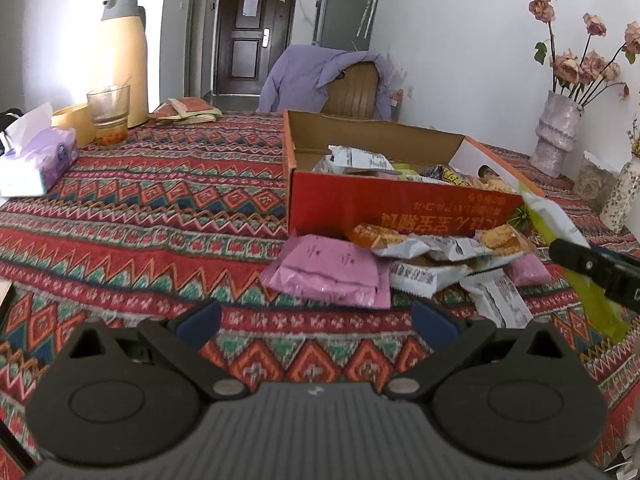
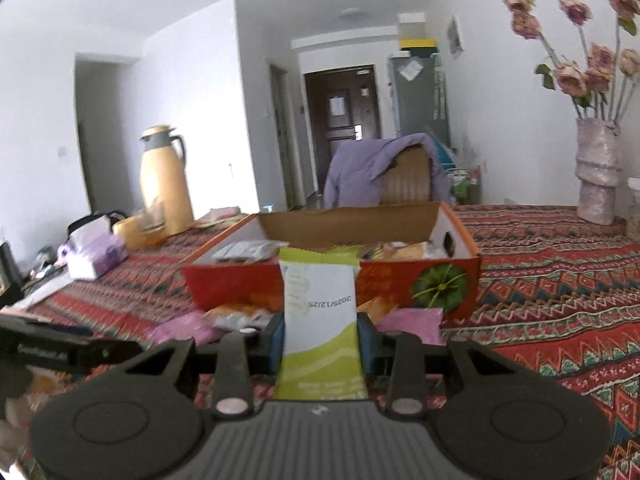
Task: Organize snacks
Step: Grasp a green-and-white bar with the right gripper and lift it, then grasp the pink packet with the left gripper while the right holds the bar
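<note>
A red cardboard box (image 1: 360, 204) with several snack packets inside stands on the patterned tablecloth. In front of it lies a heap of loose snacks: a pink packet (image 1: 328, 270) and white and orange packets (image 1: 436, 252). My left gripper (image 1: 316, 320) hovers open just before the pink packet, with nothing between its blue pads. My right gripper (image 2: 322, 340) is shut on a green and white snack packet (image 2: 320, 312), held upright above the table in front of the box (image 2: 400, 280). In the left wrist view that packet (image 1: 560, 232) and the right gripper (image 1: 592, 268) appear at the right.
A tissue pack (image 1: 36, 164), a glass (image 1: 109, 106) and a yellow thermos (image 1: 120, 56) stand at the far left. A vase of dried roses (image 1: 556, 132) stands at the far right. A chair draped in purple cloth (image 1: 344, 80) is behind the table.
</note>
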{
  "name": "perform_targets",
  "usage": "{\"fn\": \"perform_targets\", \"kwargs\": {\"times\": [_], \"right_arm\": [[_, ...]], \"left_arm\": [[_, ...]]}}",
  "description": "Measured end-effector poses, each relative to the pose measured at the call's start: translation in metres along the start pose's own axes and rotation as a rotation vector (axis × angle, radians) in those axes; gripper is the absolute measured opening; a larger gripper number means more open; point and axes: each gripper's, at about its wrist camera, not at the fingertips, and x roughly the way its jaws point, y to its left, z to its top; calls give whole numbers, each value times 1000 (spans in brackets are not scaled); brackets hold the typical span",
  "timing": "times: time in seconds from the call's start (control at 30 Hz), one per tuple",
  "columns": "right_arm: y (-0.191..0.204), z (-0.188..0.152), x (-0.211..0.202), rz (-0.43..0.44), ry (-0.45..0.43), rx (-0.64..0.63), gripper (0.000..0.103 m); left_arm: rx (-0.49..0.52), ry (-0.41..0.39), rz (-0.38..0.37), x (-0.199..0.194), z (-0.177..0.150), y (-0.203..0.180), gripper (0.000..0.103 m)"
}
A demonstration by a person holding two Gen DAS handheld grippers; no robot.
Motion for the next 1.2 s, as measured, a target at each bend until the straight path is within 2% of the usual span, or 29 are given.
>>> {"fn": "perform_targets", "kwargs": {"times": [0.27, 0.5, 1.0, 1.07, 1.2], "right_arm": [[-20, 8, 17, -72, -57, 40, 35], [-35, -4, 32, -88, -46, 93, 35], [-33, -13, 30, -62, -75, 89, 36], [-31, -12, 30, -62, -77, 79, 36], [-30, -13, 29, -62, -79, 77, 36]], "left_arm": [[105, 49, 12, 45, 28, -16, 103], [162, 111, 32, 78, 30, -26, 103], [103, 151, 55, 100, 26, -18, 103], [98, 144, 59, 98, 25, -17, 100], [103, 128, 54, 92, 23, -18, 84]]}}
